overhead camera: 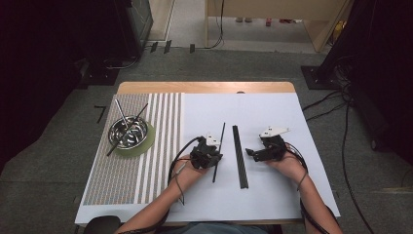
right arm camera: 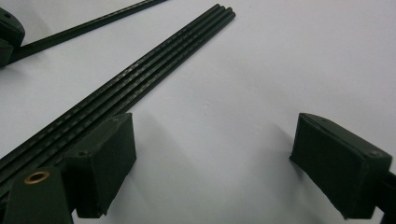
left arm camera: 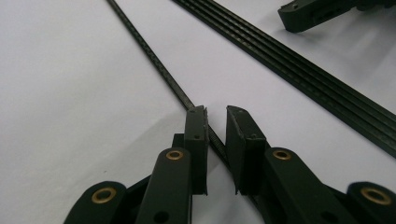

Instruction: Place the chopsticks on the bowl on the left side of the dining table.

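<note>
Black chopstick (left arm camera: 159, 67), a single thin ridged rod, lies slantwise on the white sheet (overhead camera: 272, 195) near the middle of the bench (overhead camera: 204, 87), and the left hand-held gripper (left arm camera: 215, 122) straddles it: its jaws stand slightly apart, one on each side of the stick, and whether the pads already touch it is hard to tell. In the high view the same stick (overhead camera: 219, 151) runs from the left hand-held gripper (overhead camera: 207, 156) toward the bench's far edge, its middle hidden under the gripper. Just beside it, toward the right edge, a row of black chopsticks (overhead camera: 239, 156) lies packed side by side; how many is hard to count from above, and the right gripper view shows their near ends cut off behind the jaw. The right hand-held gripper (right arm camera: 210, 168) hovers with jaws wide apart and nothing between them, close beside that row (right arm camera: 140, 79).

Toward the left edge a striped placemat (overhead camera: 146, 146) carries a green coaster (overhead camera: 148, 141) with a steel bowl (overhead camera: 128, 131); thin rods (overhead camera: 127, 122) lean across it, too small to identify. Grey carpet (overhead camera: 48, 161) surrounds the bench, cables (overhead camera: 331, 105) trail at the right, and dark equipment stands to both sides.
</note>
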Demonstrator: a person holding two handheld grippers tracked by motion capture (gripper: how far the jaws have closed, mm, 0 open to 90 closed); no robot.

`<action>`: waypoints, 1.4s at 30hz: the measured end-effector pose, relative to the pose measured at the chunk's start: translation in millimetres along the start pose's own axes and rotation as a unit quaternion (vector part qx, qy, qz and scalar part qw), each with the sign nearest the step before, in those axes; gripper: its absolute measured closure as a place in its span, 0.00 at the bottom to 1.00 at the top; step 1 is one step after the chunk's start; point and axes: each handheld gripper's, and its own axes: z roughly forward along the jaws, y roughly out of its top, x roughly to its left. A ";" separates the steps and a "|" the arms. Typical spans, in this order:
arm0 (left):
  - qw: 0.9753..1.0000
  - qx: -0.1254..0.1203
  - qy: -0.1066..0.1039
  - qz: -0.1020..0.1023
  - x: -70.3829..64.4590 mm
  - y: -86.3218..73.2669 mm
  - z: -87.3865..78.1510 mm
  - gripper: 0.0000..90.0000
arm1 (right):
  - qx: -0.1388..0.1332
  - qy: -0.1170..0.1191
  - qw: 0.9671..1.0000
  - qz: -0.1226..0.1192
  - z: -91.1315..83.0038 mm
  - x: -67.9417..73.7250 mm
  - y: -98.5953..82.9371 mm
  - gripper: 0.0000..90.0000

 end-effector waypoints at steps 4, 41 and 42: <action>1.000 0.001 0.002 -0.012 4.7 -1.0 -2.1 0.90 | 0.000 0.000 1.000 0.000 0.0 0.0 0.0 0.15; 0.998 0.012 0.036 -0.041 43.5 -7.4 -15.9 0.96 | -0.001 -0.001 1.000 -0.001 0.1 -0.1 0.0 0.15; 0.998 0.012 0.036 -0.041 43.5 -7.4 -15.9 0.96 | -0.001 -0.001 1.000 -0.001 0.1 -0.1 0.0 0.15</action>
